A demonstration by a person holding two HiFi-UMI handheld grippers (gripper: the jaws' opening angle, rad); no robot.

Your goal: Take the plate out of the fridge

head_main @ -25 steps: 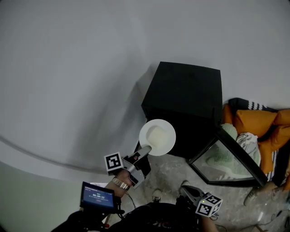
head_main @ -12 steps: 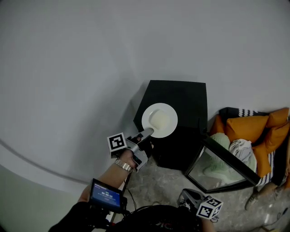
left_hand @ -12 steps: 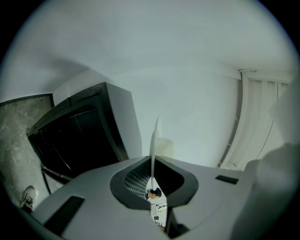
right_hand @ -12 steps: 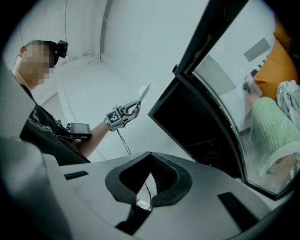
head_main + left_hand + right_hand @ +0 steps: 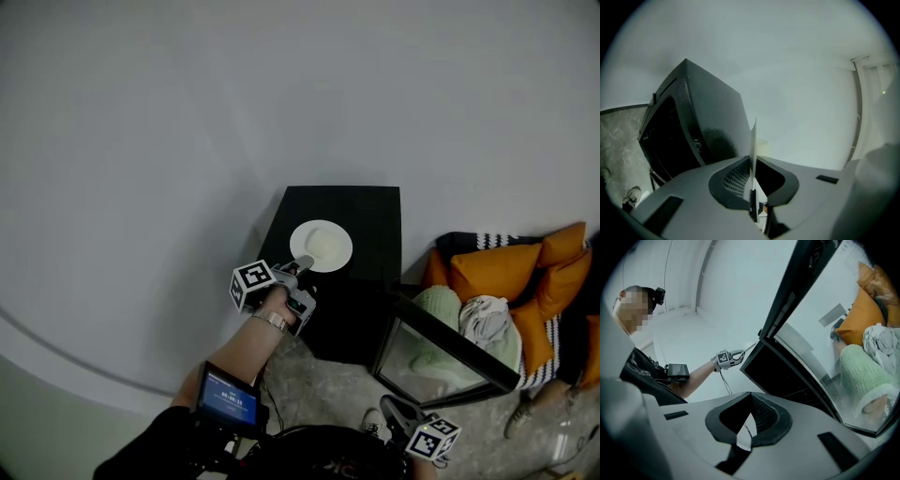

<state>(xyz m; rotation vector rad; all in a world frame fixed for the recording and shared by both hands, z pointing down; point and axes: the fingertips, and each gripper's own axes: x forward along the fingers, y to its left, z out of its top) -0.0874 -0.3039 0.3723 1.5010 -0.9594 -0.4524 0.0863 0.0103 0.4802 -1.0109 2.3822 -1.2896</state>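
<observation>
on the flat top of the small black box-shaped fridge (image 5: 370, 220), close to its front left corner: round white ceramic plate (image 5: 321, 246), lying flat, outside the cabinet. gripped at its near rim by the left gripper (image 5: 301, 266), whose jaws are opening at this moment with the thin rim between them, pads close against both faces. appears edge-on in the left gripper view as a narrow white blade (image 5: 753, 138) rising out of the grey jaws (image 5: 753, 164), with the fridge's glossy black side (image 5: 701, 122) and dark open front off to the left.

at the fridge's front right corner, swung wide open: dark-framed glass door (image 5: 448, 339). past the door, along the white wall (image 5: 187, 112): orange cushions (image 5: 506, 270) and a pale green rolled cloth (image 5: 439, 306).

low at the near edge of the head view: right gripper (image 5: 386, 407), well apart from fridge top and plate. shows jaws (image 5: 751, 401) pressed together at the tips, gripping nothing, facing the open door (image 5: 806, 301).

under the fridge: mottled grey stone floor (image 5: 319, 375).
</observation>
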